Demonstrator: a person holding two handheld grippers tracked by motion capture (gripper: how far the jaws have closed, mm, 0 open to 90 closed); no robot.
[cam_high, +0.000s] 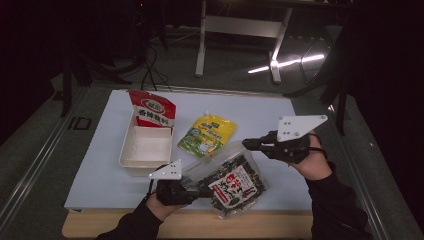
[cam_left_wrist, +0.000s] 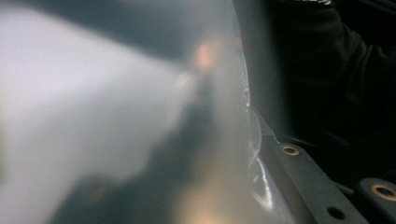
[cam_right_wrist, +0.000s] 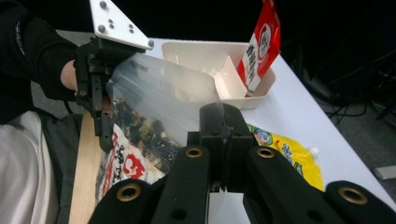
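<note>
A clear bag of dark seaweed snack (cam_high: 235, 182) with a red and white label hangs tilted over the table's front edge, held between both grippers. My left gripper (cam_high: 202, 189) is shut on the bag's lower left side. My right gripper (cam_high: 248, 144) is shut on its upper right corner. In the right gripper view the black jaws (cam_right_wrist: 223, 126) pinch the bag's clear edge (cam_right_wrist: 154, 107), and the left gripper (cam_right_wrist: 106, 140) clamps the far side. In the left gripper view the blurred plastic (cam_left_wrist: 224, 140) lies right against the lens beside one black finger (cam_left_wrist: 299, 168).
A white tray (cam_high: 127, 150) sits at the left of the white mat, with a red packet (cam_high: 152, 110) standing at its far end. A yellow pouch (cam_high: 207, 135) lies flat beside the tray. The wooden table edge (cam_high: 200, 225) runs along the front.
</note>
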